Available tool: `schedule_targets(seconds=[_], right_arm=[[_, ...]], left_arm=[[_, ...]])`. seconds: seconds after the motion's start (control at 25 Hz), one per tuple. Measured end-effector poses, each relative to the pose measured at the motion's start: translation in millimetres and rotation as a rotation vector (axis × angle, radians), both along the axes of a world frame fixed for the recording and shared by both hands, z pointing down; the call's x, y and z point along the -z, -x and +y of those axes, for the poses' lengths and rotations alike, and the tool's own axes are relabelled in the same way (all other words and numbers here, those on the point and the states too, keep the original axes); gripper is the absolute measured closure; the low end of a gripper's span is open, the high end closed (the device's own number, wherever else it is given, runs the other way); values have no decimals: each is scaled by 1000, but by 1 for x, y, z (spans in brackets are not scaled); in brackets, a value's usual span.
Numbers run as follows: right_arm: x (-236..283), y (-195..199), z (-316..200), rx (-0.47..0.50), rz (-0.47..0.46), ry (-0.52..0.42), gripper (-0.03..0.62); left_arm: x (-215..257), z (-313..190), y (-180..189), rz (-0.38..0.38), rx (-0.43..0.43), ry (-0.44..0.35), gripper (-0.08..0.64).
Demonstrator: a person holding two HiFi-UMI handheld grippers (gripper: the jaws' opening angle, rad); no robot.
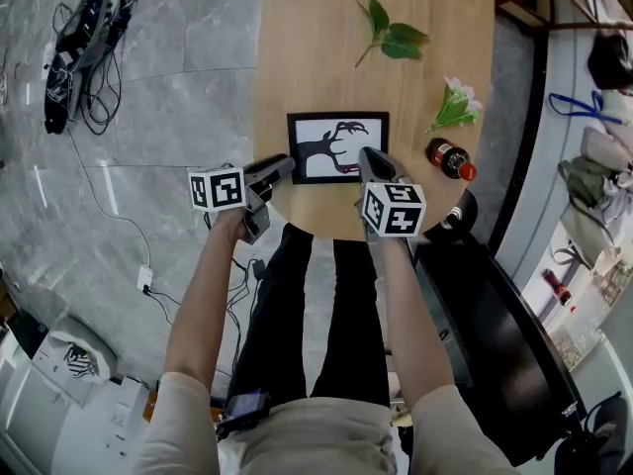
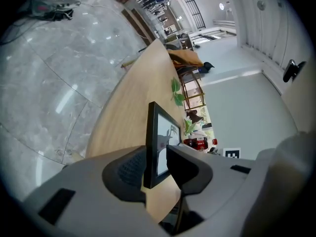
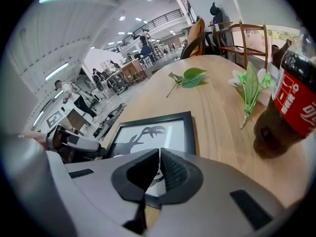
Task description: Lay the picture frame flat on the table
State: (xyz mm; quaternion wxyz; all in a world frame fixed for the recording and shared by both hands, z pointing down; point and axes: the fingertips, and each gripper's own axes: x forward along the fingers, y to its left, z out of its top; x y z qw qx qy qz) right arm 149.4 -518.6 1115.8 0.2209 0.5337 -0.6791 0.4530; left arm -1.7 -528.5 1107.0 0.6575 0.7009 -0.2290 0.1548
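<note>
Apparently the picture frame already lies face up, about flat on the tabletop, with the left gripper jaws clasping its edge and the right gripper jaws closed on nothing, so only letting go seems left.

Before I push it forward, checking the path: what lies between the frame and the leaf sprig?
Only bare table lies between frame and sprig, as the head view shows.
</note>
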Motion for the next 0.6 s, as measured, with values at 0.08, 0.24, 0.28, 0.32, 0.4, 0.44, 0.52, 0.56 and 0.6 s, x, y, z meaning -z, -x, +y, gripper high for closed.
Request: schedule_targets(seconds=[0.08, 0.24, 0.28, 0.32, 0.4, 0.44, 0.52, 0.56, 0.6], right_arm=[[1, 1, 1, -13, 10, 2, 557], [8, 4, 7, -66, 22, -5, 557], [11, 6, 9, -71, 29, -9, 557], [14, 7, 12, -70, 36, -11, 557], [26, 8, 19, -65, 53, -6, 557], [34, 10, 25, -64, 59, 0, 557], [54, 23, 36, -64, 55, 7, 557], [66, 31, 41, -64, 49, 8, 557], [78, 36, 44, -63, 42, 7, 557]], left_arm=[[2, 3, 8, -2, -5, -8, 442], [12, 11, 23, -27, -43, -32, 442], [15, 12, 25, -37, -58, -48, 442], [19, 12, 26, -48, -73, -68, 442], [30, 15, 23, -58, -94, -108, 442], [40, 18, 22, -56, -99, -121, 442], [65, 28, 28, -53, -109, -141, 442], [78, 32, 32, -57, -116, -155, 442], [92, 35, 35, -65, -123, -171, 442]])
